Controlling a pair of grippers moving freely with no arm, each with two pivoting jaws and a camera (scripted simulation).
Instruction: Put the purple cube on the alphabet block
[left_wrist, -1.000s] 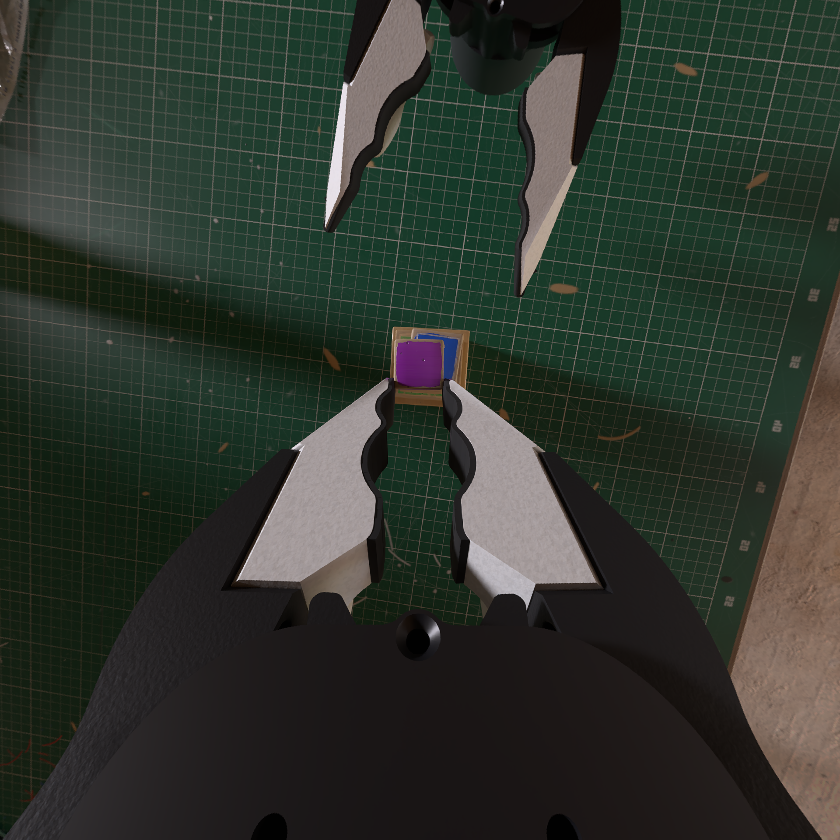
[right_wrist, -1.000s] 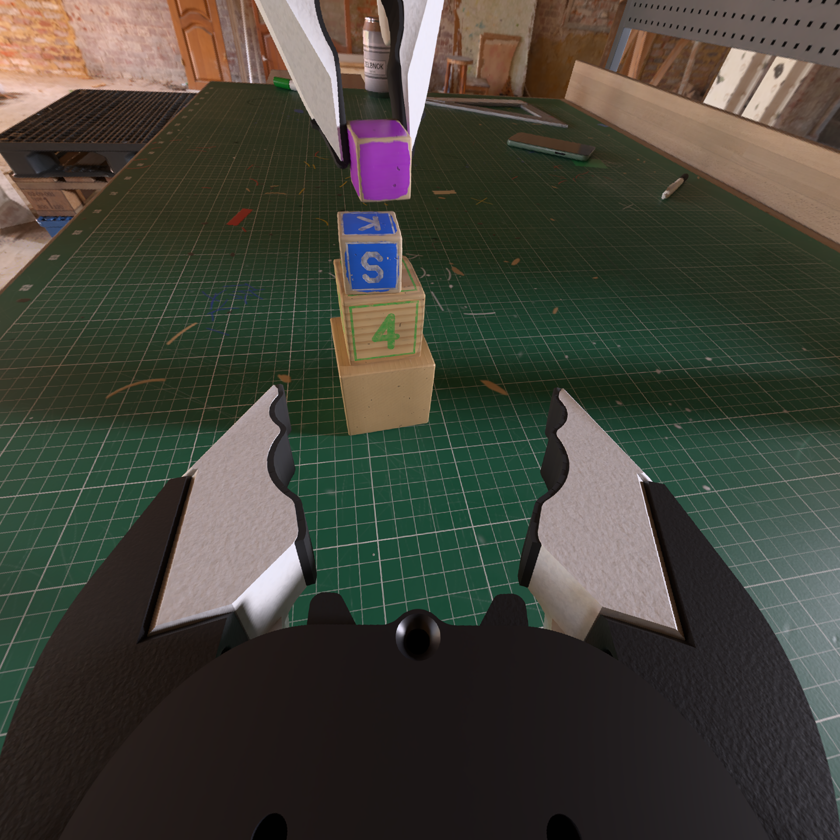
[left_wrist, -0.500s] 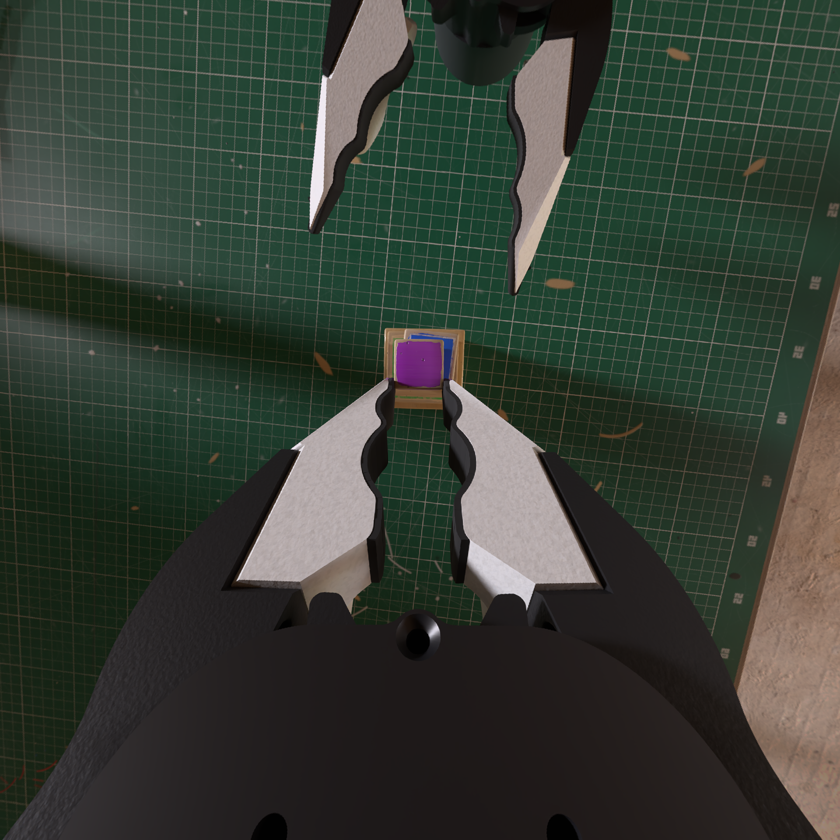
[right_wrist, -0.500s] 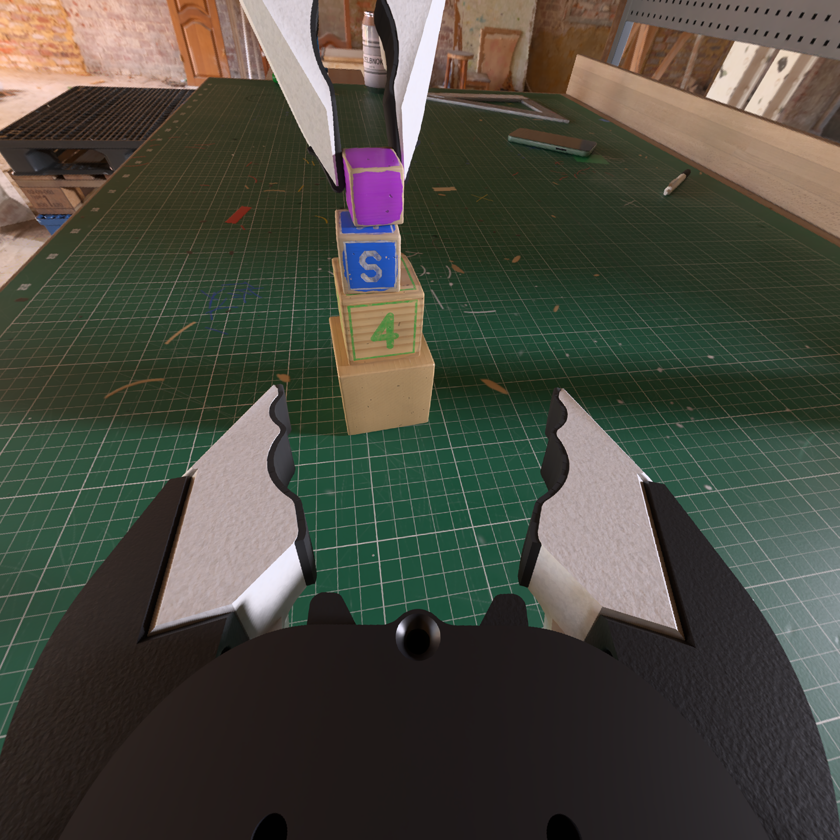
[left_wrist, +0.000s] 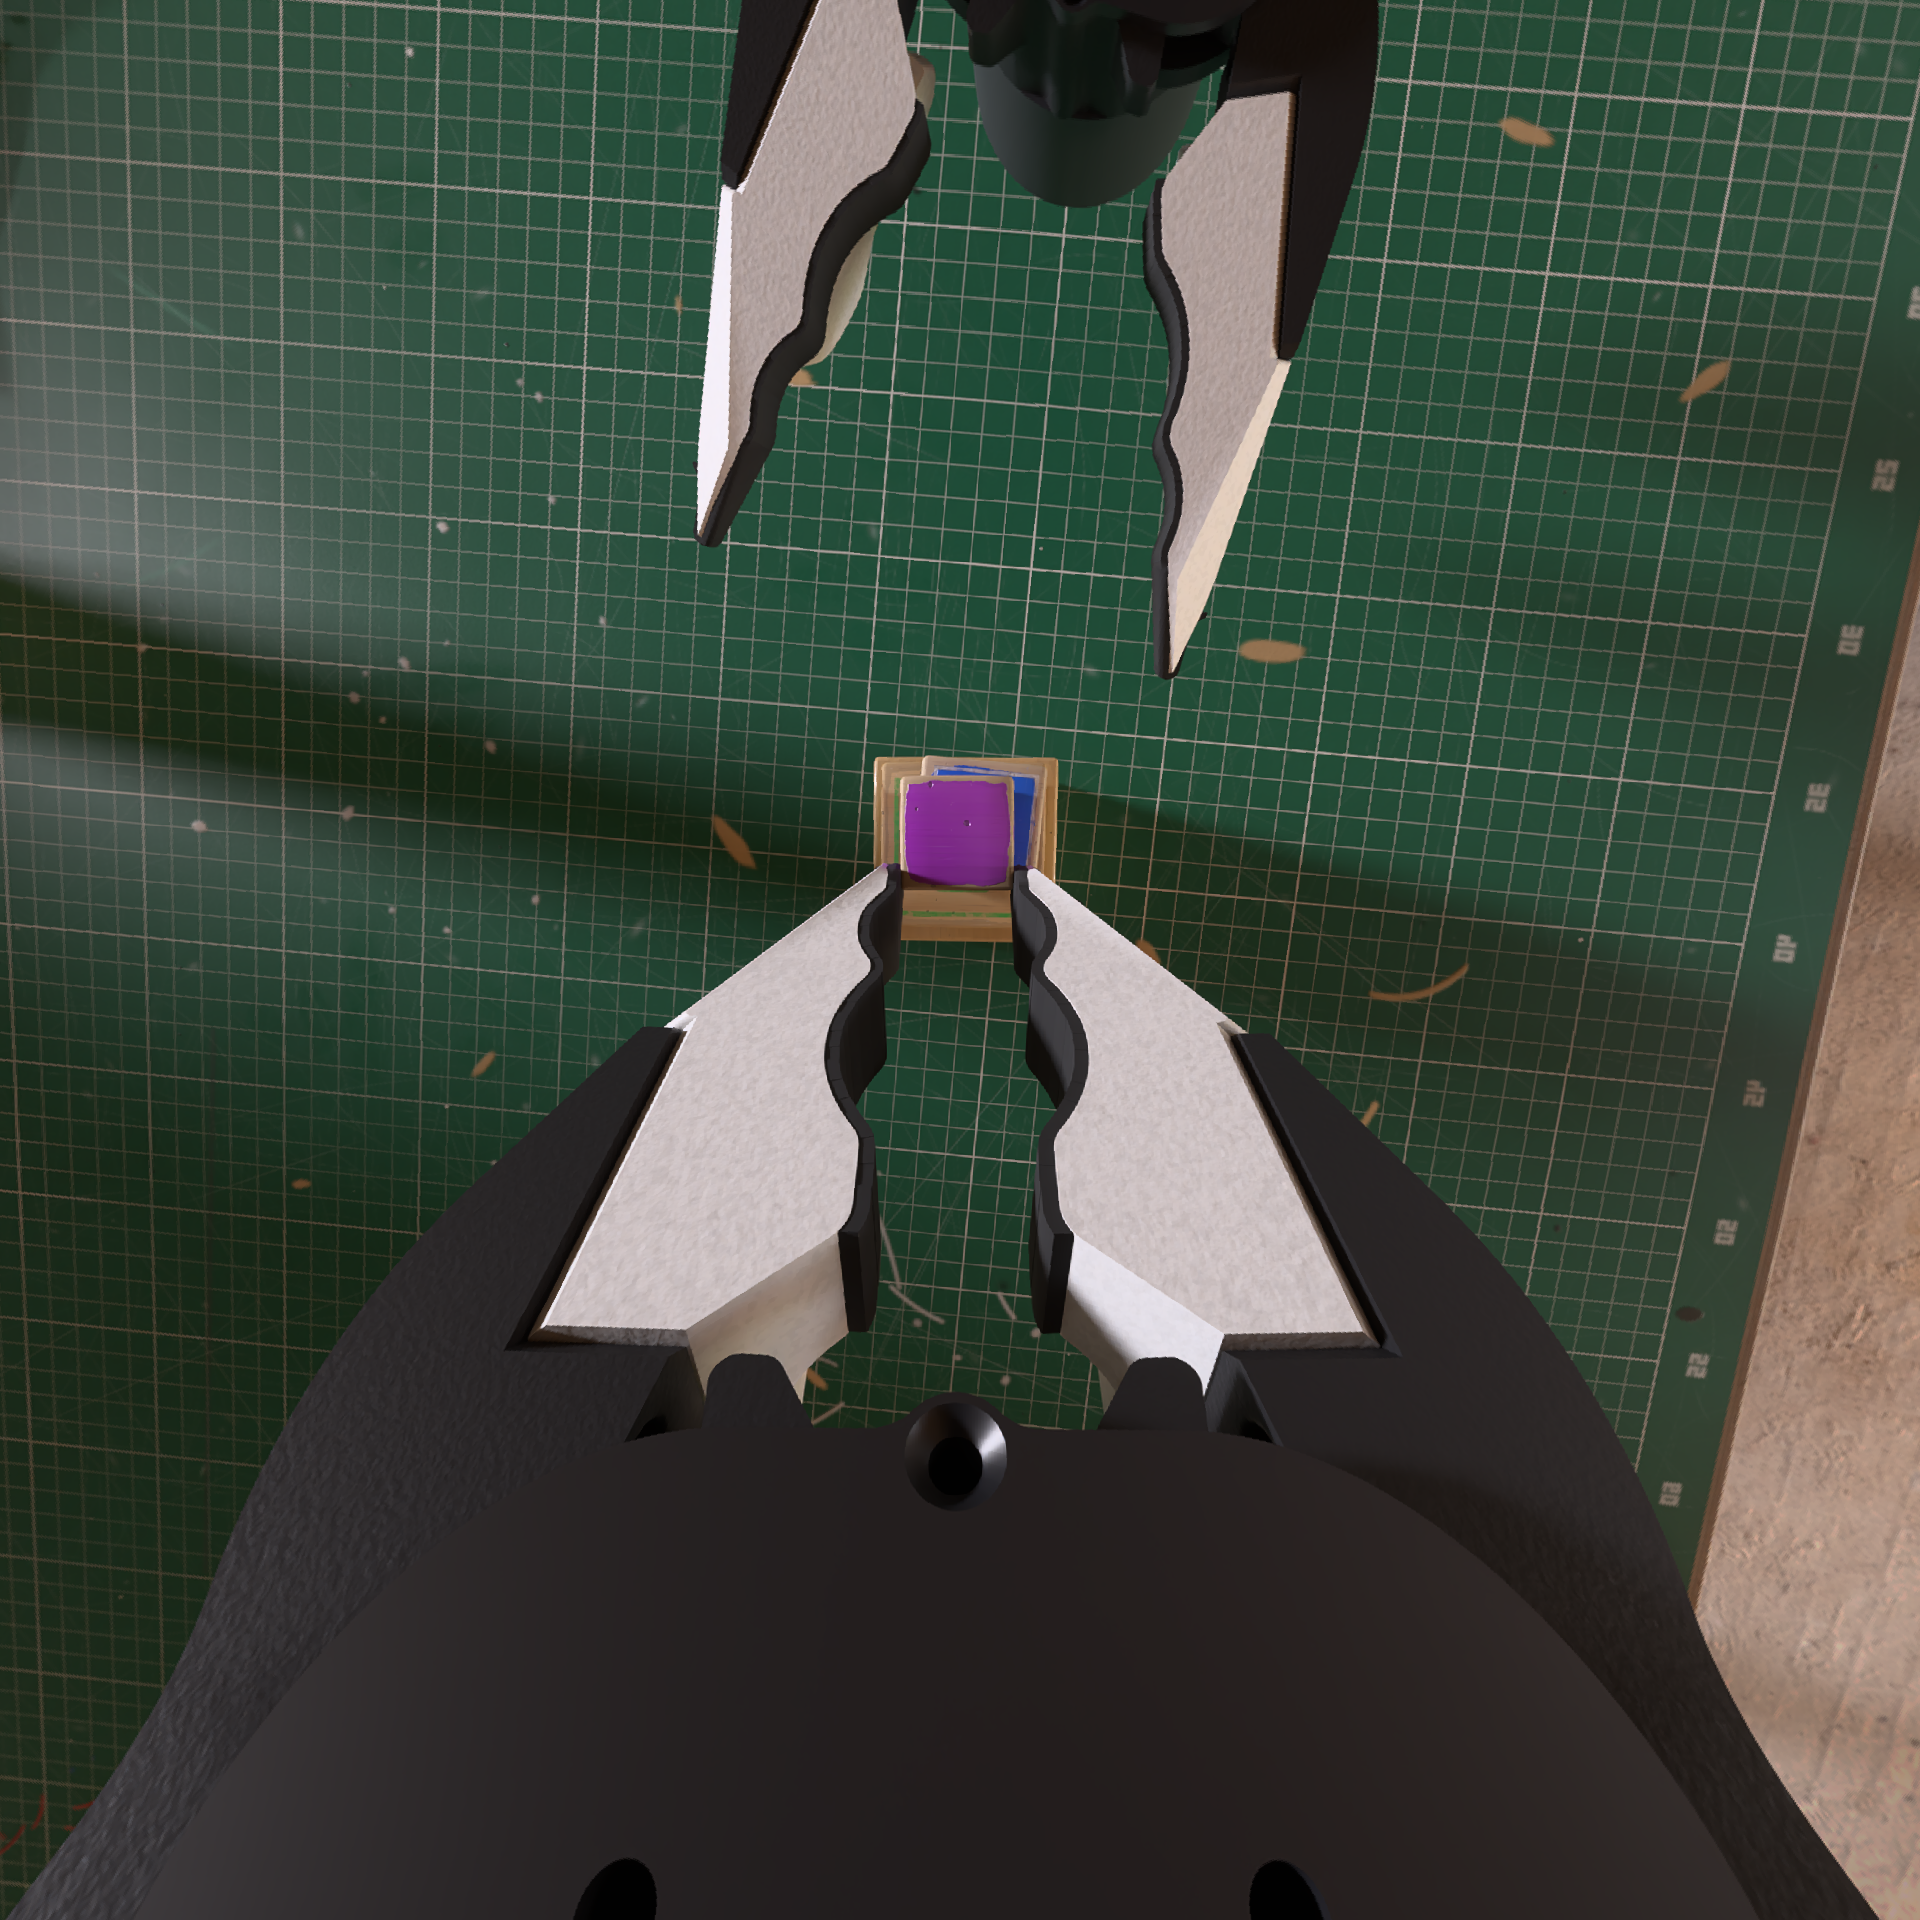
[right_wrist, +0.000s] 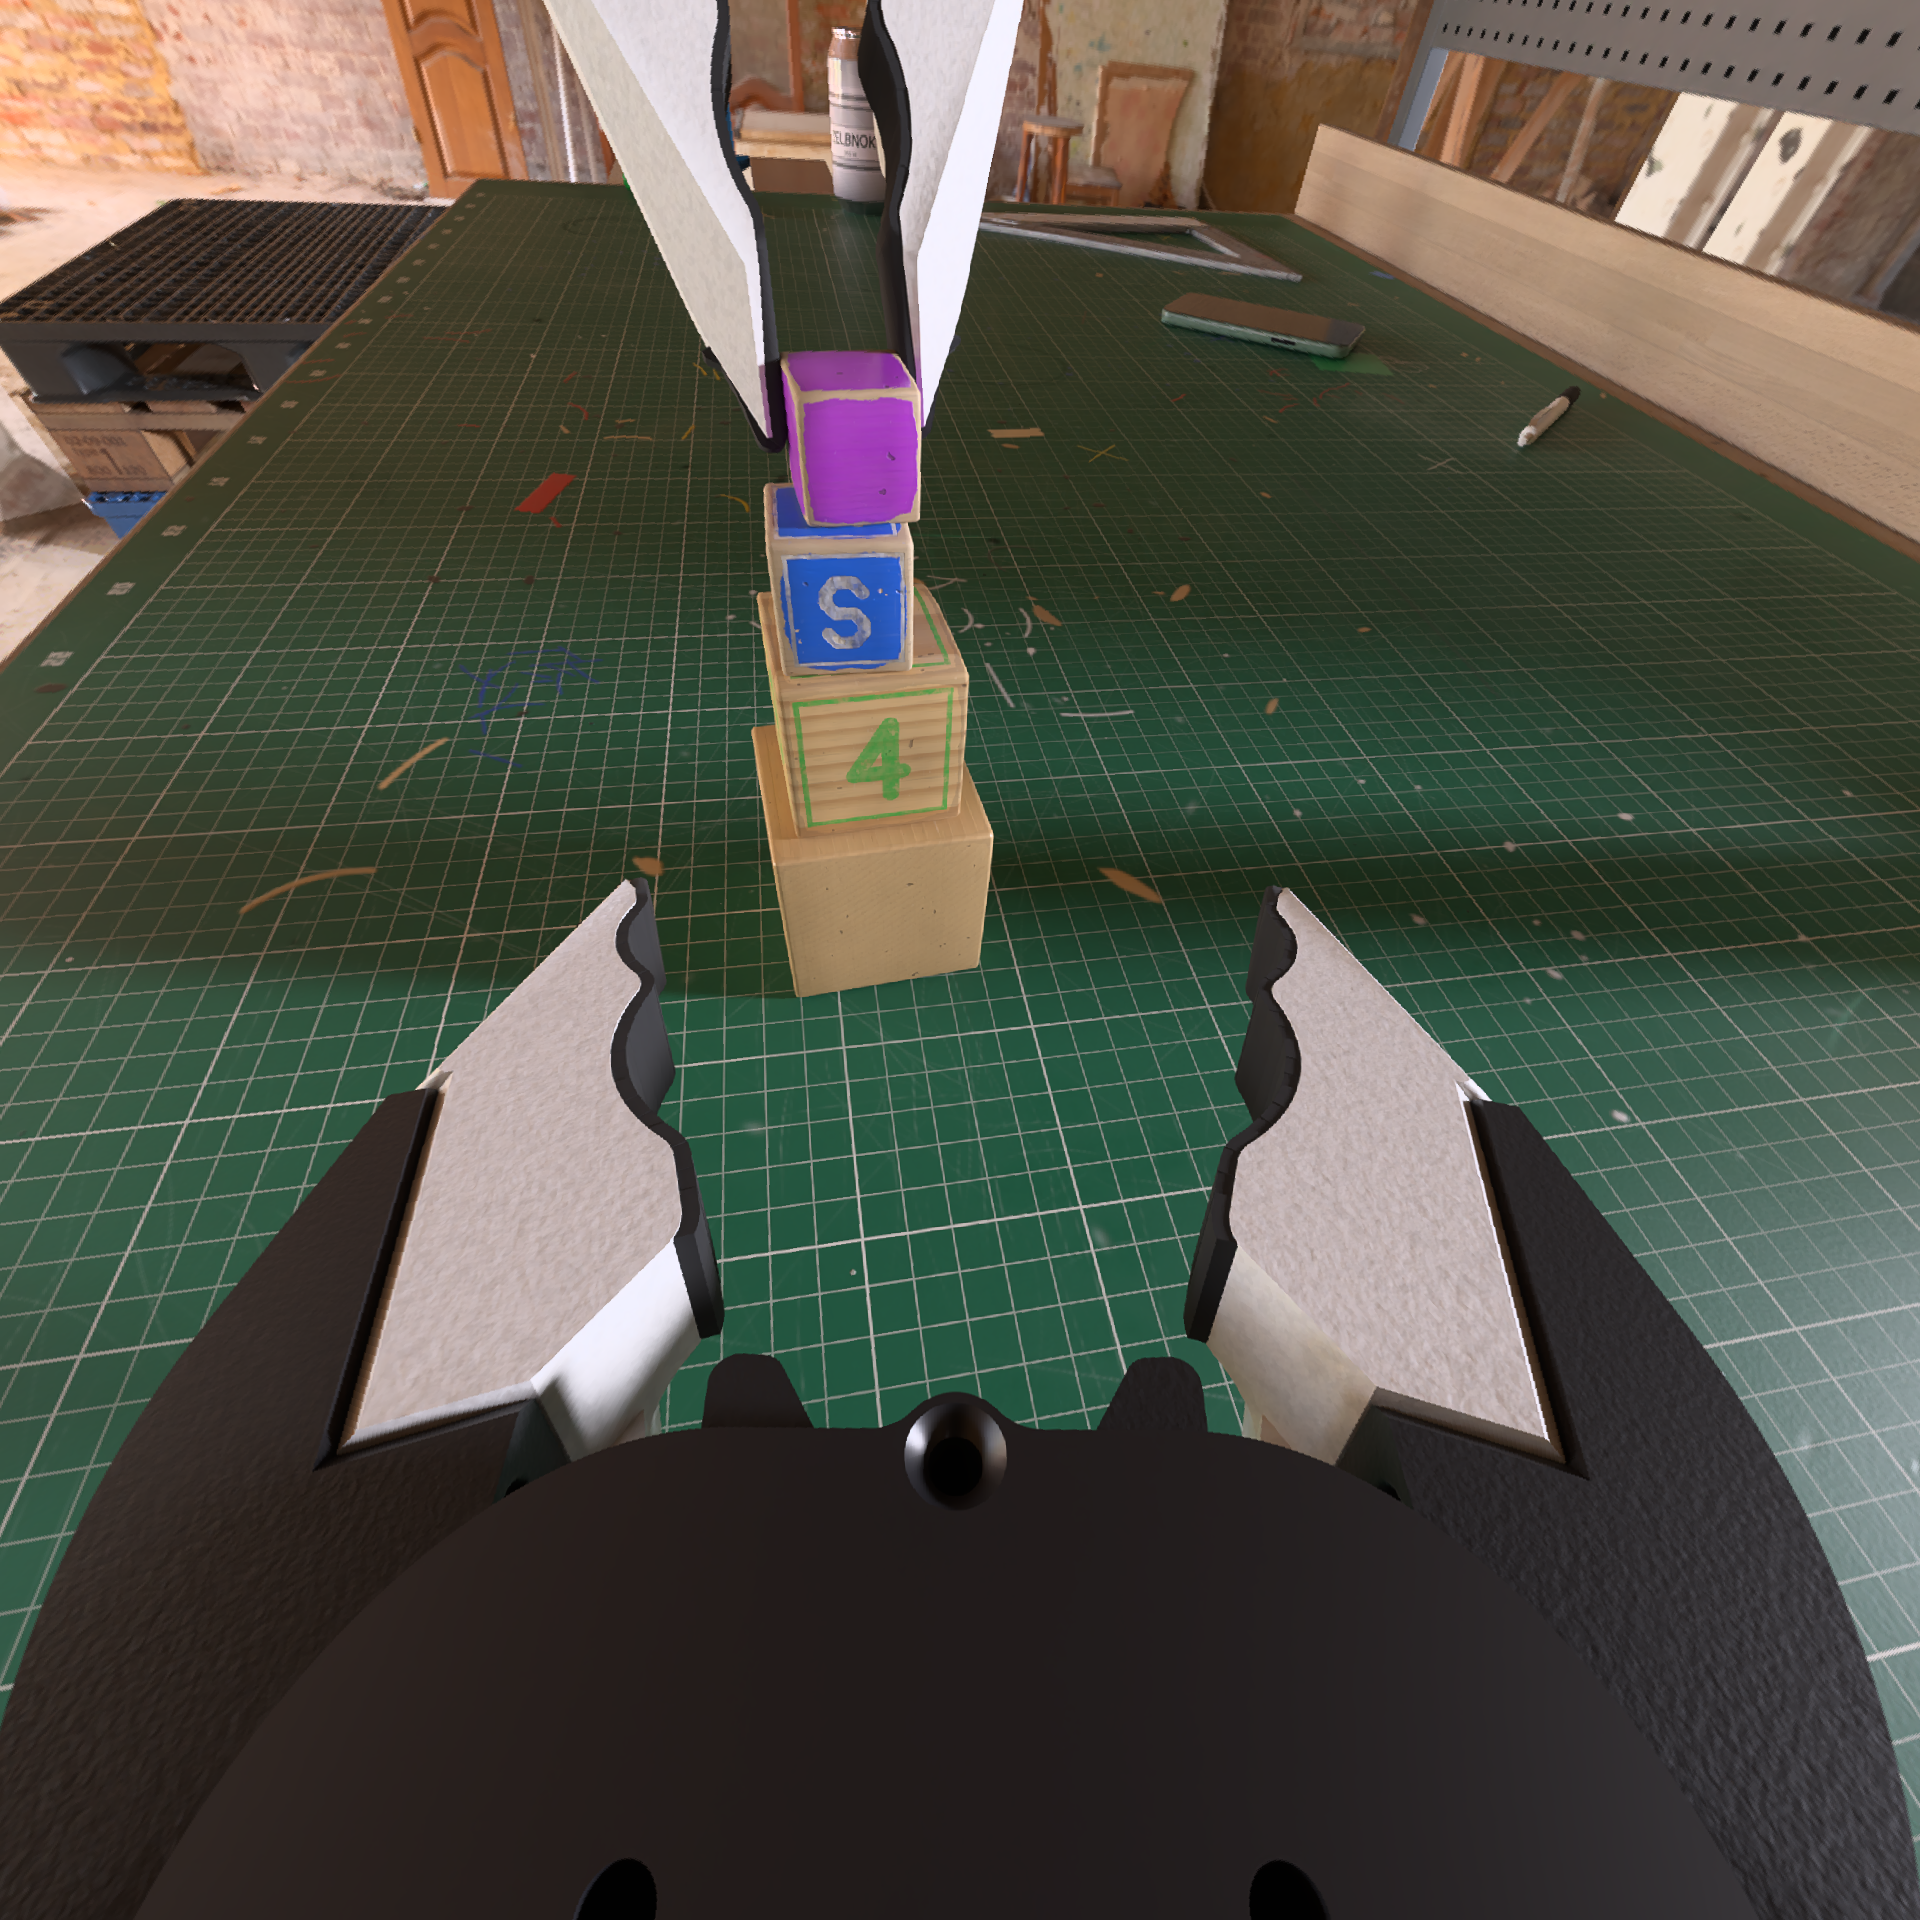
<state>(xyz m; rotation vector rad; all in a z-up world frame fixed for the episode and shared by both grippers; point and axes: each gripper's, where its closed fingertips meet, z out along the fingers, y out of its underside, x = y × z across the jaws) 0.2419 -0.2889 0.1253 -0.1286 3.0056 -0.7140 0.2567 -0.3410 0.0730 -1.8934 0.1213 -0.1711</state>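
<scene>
My left gripper (left_wrist: 956, 881) points straight down and is shut on the purple cube (left_wrist: 956, 831). In the right wrist view the purple cube (right_wrist: 852, 436) rests on the blue alphabet block (right_wrist: 842, 613), shifted a little to the right, with the left gripper's fingers (right_wrist: 727, 260) on both sides of it. The alphabet block tops a stack: a green-numbered wooden block (right_wrist: 873, 758) on a plain wooden block (right_wrist: 883, 914). My right gripper (right_wrist: 956, 890) is open and empty, low over the green mat (right_wrist: 416, 1039), just short of the stack. It also shows in the left wrist view (left_wrist: 940, 605).
A phone (right_wrist: 1262, 324), a pen (right_wrist: 1548, 416) and a wooden frame (right_wrist: 1132, 244) lie far right on the mat. A can (right_wrist: 854, 135) stands at the far end. A long plank (right_wrist: 1558, 281) runs along the right side. The mat's edge (left_wrist: 1787, 1039) is near.
My left gripper has come down with the purple cube, from clear above the alphabet block to resting on it. The right gripper has not moved.
</scene>
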